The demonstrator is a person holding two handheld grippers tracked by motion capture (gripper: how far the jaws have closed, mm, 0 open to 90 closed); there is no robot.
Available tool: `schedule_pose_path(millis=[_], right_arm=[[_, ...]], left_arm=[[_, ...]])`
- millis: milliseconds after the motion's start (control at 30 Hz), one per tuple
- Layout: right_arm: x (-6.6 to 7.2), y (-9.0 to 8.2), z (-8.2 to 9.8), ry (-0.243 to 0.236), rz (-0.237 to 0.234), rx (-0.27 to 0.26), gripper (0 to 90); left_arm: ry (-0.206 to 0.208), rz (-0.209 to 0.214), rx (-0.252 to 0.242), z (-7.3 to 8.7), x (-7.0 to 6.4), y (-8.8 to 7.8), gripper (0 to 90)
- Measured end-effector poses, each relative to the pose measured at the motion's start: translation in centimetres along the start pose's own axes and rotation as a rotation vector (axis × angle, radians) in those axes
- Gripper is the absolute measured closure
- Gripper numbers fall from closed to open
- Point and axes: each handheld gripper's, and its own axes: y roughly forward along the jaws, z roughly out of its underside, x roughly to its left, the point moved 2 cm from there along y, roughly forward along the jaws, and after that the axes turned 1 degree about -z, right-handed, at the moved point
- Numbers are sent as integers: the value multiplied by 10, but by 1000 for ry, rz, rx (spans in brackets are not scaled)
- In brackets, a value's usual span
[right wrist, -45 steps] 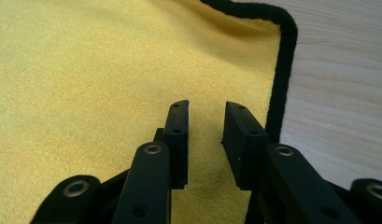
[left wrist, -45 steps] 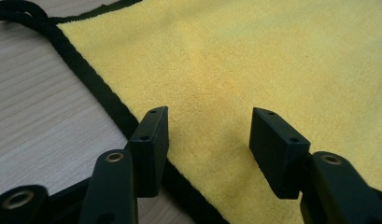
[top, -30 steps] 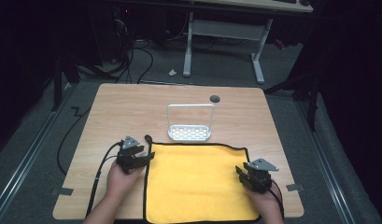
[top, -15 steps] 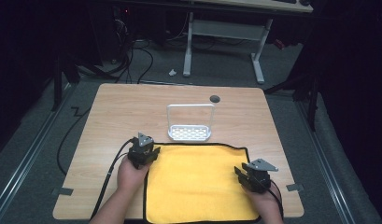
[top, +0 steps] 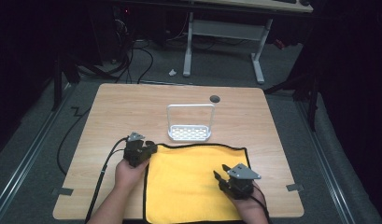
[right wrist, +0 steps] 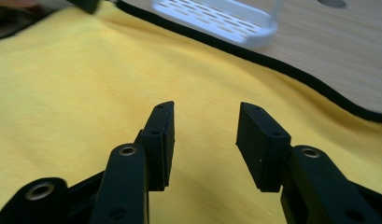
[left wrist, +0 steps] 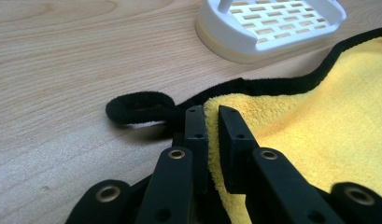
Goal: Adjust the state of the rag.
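left gripper point(left wrist: 212, 128) closing on the yellow cloth's point(top: 193, 182) far-left corner, hem between its jaws | right gripper point(right wrist: 205, 140) hovering open over the cloth's right half, jaws just widening, nothing between them

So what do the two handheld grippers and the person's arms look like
Both the left gripper and the right gripper are black, with flat rectangular jaw pads on riveted link arms. Each carries a grey three-cornered plate and trails a black cable. The forearms show no sleeves.
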Motion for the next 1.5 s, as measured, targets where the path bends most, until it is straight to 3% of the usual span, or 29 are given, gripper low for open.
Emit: schedule_pose_path(millis=[233,500,767,1067,1233,1333,1500], right_arm=[[58,16,-19,-87,-85,3,555],[128,48,-27,-209,-194,62,540],[171,75,-33,-249,-264,98,537],[198,82,-37,-226,-355,109,517],[199,84,-32,-243,-350,125,535],[194,82,-32,-249,-336,134,606],[185,79,-31,-248,-320,136,797]], left_arm=[[4,3,-7,0,0,-1,822],[28,-21,-8,0,-3,0,818],[43,-27,-6,0,-4,0,821],[24,-19,-2,0,-3,0,816],[21,-16,0,0,-2,0,811],[17,-12,0,0,-2,0,809],[12,-7,0,0,-1,0,804]])
